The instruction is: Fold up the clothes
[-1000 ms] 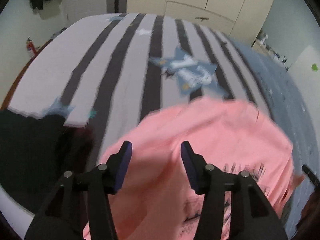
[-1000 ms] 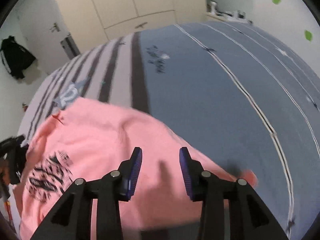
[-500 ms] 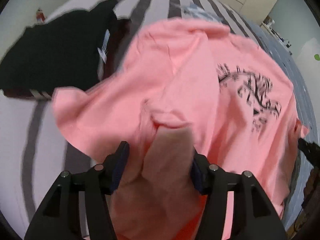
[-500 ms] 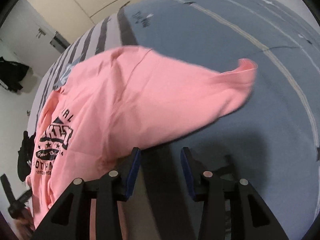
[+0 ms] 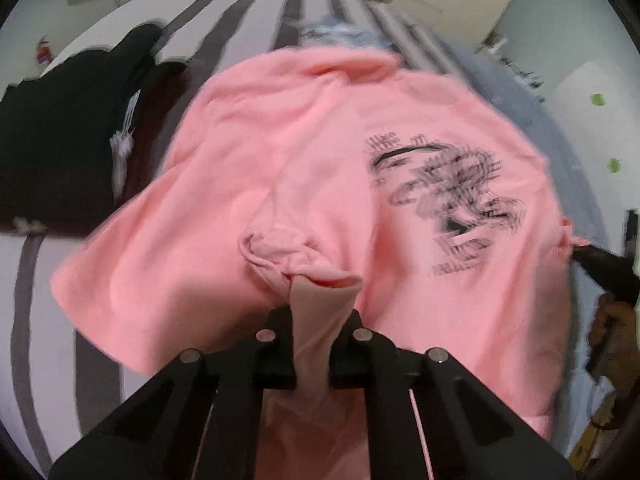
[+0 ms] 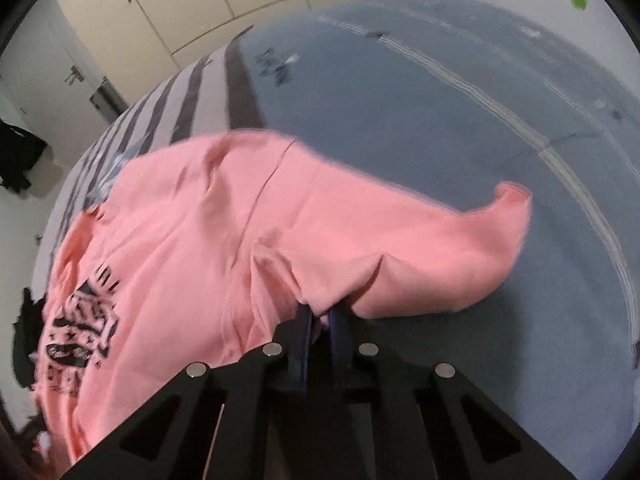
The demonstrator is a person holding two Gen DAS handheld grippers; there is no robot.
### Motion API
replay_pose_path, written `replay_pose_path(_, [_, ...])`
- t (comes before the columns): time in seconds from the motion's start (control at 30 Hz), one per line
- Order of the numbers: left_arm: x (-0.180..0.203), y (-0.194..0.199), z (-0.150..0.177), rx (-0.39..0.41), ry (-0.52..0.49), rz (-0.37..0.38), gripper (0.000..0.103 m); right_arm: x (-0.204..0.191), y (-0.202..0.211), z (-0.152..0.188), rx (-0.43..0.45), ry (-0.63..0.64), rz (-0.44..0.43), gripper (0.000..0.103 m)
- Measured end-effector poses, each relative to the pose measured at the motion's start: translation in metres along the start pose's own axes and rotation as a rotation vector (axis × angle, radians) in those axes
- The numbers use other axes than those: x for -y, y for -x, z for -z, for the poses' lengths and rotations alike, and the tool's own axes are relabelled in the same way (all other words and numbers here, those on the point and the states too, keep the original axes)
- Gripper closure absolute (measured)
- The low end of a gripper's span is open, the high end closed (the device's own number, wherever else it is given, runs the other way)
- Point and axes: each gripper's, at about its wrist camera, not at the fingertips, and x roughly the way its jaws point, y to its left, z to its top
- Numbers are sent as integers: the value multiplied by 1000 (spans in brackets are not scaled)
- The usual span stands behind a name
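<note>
My 2 claws closing, left gripper (image 5: pixel 312 320) and right gripper (image 6: pixel 320 320) pinching pink shirt (image 5: pixel 320 152) edge nearest me, ready to spread it on bed (image 6: pixel 440 100).

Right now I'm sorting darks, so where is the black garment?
In the left wrist view the black garment lies on the striped bedspread, upper left, beside the pink shirt.

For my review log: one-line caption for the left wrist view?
Left gripper closing on a pinched fold of pink T-shirt spread over the striped bedspread.
</note>
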Motion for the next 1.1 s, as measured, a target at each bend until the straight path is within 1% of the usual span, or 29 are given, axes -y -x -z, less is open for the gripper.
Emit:
replay_pose_path(0.13, [43,10,-23,53,-31,98,97,20,7,-22,49,28,63,97])
replay_pose_path(0.17, [51,7,-30,63,-41,119,97,25,9,-31,64,39,78,97])
replay_pose_path(0.3, [91,2,-64,102,-51,200,97,42,13,-79,127,63,123,98])
replay_pose_path(0.4, [114,0,-93,141,-66,229,97,45,17,-134,189,104,151,98])
replay_pose_path(0.43, [122,-3,-107,161,-80,229,97,48,16,-154,210,105,161,98])
replay_pose_path(0.5, [128,-19,-133,193,-70,206,97,53,12,-189,240,78,171,98])
replay_pose_path(0.57, [122,-42,-158,202,-24,166,97,59,0,-215,220,54,156,98])
replay_pose_path(0.6, [118,-48,-164,202,-12,124,97,59,-6,-222,203,54,151,98])
replay_pose_path(0.7, [87,-90,-170,125,44,-61,97,59,-27,-210,109,107,158,96])
replay_pose_path(0.73, [75,-103,-169,86,69,-91,97,61,-30,-198,84,113,143,96])
replay_pose_path(0.77, [65,-113,-169,53,99,-93,96,64,-30,-185,72,115,130,96])
replay_pose_path(0.8, [55,-118,-166,30,136,-80,91,66,-28,-172,61,121,119,95])
replay_pose_path(0.83, [46,-115,-163,31,173,-59,79,67,-26,-154,48,131,108,94])
replay_pose_path(0.87, [37,-110,-158,38,209,-37,71,69,-23,-139,40,136,93,93])
replay_pose_path(0.9, [33,-102,-152,58,220,-42,54,71,-17,-125,36,137,72,88])
replay_pose_path(0.93, [29,-92,-145,81,225,-54,40,72,-11,-108,30,138,49,82])
replay_pose_path(1.0, [25,-73,-126,102,220,-66,32,73,2,-74,14,139,-6,76])
replay_pose_path(1.07, [23,-52,-98,101,214,-69,31,71,15,-45,-11,133,-68,73])
replay_pose_path(1.1, [21,-47,-85,88,211,-64,31,68,21,-32,-18,128,-89,72])
